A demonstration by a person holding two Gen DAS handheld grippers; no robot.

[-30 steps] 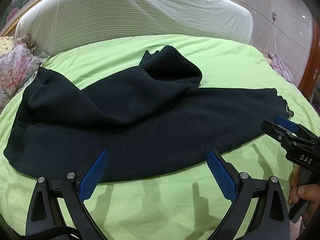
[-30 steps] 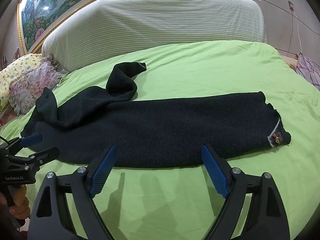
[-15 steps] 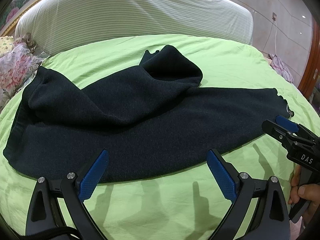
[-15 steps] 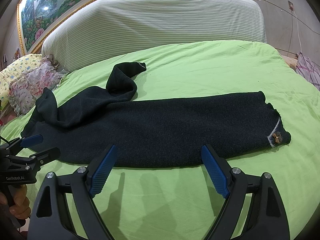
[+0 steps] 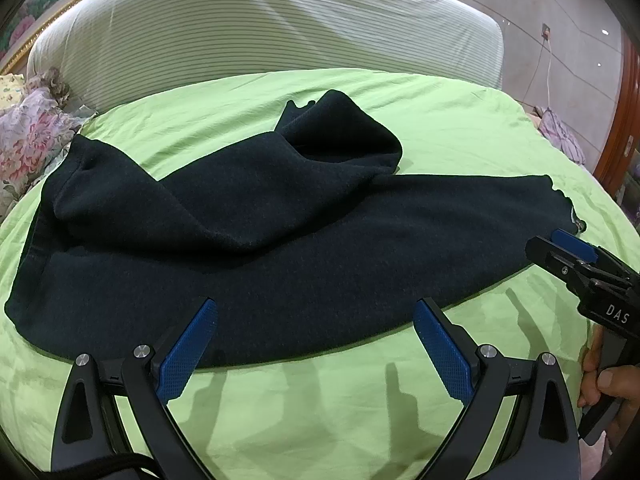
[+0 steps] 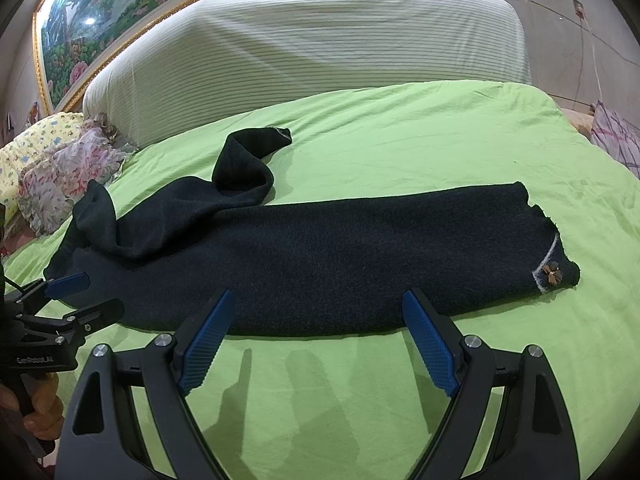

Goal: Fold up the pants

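pants (image 6: 320,256) unfolded on bed (image 6: 400,128); far leg crumpled | left gripper (image 5: 316,344), right gripper (image 6: 316,340) wide open, empty | folding all ahead

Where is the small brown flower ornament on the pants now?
In the right wrist view, the flower ornament sits at the right end of the dark pants, near the hem, beyond the right gripper.

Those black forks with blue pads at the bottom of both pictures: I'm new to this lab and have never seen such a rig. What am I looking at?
They are two hand-held grasping tools, each with a camera looking along its fingers. One picture comes from the left tool, the other from the right tool; each also sees the other at its edge. Both are open and hold nothing. Dark pants lie unfolded on a green sheet, one leg flat, the other bunched. A small flower trim marks one cuff.
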